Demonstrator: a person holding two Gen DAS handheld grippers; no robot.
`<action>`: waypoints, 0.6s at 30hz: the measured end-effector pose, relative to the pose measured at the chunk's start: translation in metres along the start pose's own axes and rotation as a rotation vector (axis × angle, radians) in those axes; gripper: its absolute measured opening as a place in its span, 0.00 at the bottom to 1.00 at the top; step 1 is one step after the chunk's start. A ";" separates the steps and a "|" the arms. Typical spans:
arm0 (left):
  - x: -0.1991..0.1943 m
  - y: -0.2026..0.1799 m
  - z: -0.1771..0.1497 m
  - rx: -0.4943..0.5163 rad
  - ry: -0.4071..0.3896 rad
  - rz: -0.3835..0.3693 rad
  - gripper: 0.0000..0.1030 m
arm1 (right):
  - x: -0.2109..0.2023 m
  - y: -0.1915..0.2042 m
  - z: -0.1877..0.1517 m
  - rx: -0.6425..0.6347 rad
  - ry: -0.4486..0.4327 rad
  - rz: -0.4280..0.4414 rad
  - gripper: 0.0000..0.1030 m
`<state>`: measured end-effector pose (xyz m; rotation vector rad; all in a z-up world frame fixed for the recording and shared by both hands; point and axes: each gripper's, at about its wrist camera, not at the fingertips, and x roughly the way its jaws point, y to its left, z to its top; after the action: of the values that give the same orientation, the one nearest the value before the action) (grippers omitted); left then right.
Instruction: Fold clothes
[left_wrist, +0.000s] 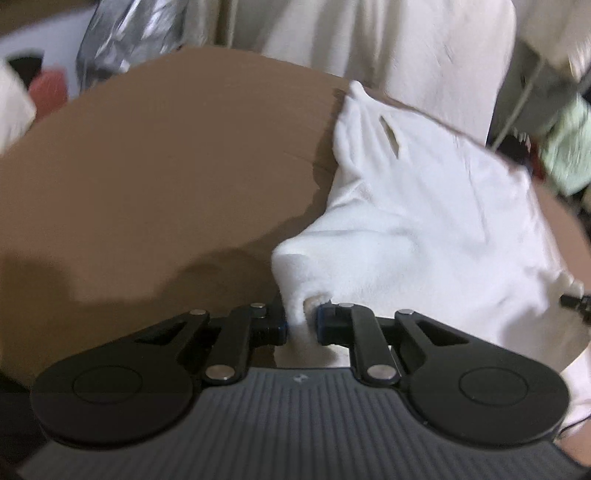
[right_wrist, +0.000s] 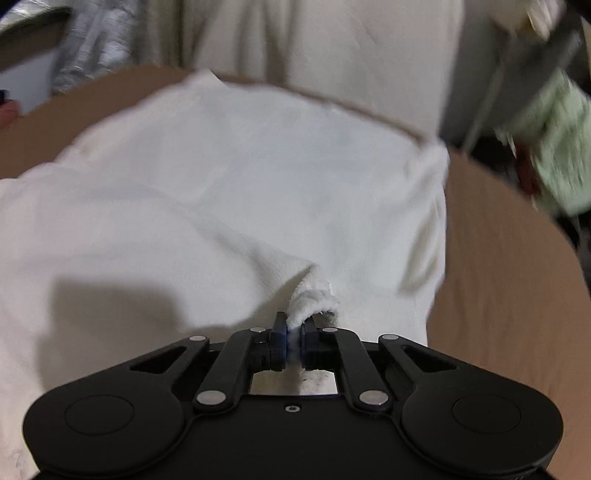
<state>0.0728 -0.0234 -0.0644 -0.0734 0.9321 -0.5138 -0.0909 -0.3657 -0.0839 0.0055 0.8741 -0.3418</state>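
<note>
While the left wrist view is blurred, it shows the left tongs (left_wrist: 301, 326) pinched on a bunched edge of the white garment (left_wrist: 424, 206), cloth filling the narrow gap between the pads. That garment lies on the brown worktop (left_wrist: 166, 166), spread toward the right and far side, with a slit or buttonhole near its upper edge. To fold well from here, I judge the grip should stay firm, and the edge should be carried low over the cloth so the layer under it does not drag or wrinkle. No container shows clearly; a crinkled silvery bag (left_wrist: 122, 40) sits beyond the worktop, its contents hidden.

Seen from the right wrist, the right tongs (right_wrist: 293, 345) are clamped on another rolled bit of the garment's (right_wrist: 240, 177) edge, pads nearly together with cloth between them. The garment covers most of the worktop (right_wrist: 498, 258) in front, bare board showing at right. Both hands should probably move together, keeping the held edge taut between them and matching it to the far hem. A pale green cloth (right_wrist: 557, 147) lies off the worktop at right; again no bin or basket is visible.
</note>
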 end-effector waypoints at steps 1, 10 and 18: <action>-0.003 0.007 0.000 -0.034 0.008 -0.003 0.12 | -0.011 0.001 0.006 0.006 -0.021 0.045 0.08; 0.015 0.011 -0.007 0.008 0.096 0.158 0.12 | 0.004 0.006 0.018 -0.060 0.116 -0.061 0.07; 0.028 0.003 -0.010 0.070 0.131 0.216 0.13 | 0.029 0.005 -0.014 -0.110 0.184 -0.075 0.07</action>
<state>0.0796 -0.0318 -0.0922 0.1249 1.0357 -0.3528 -0.0823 -0.3673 -0.1156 -0.0995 1.0767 -0.3667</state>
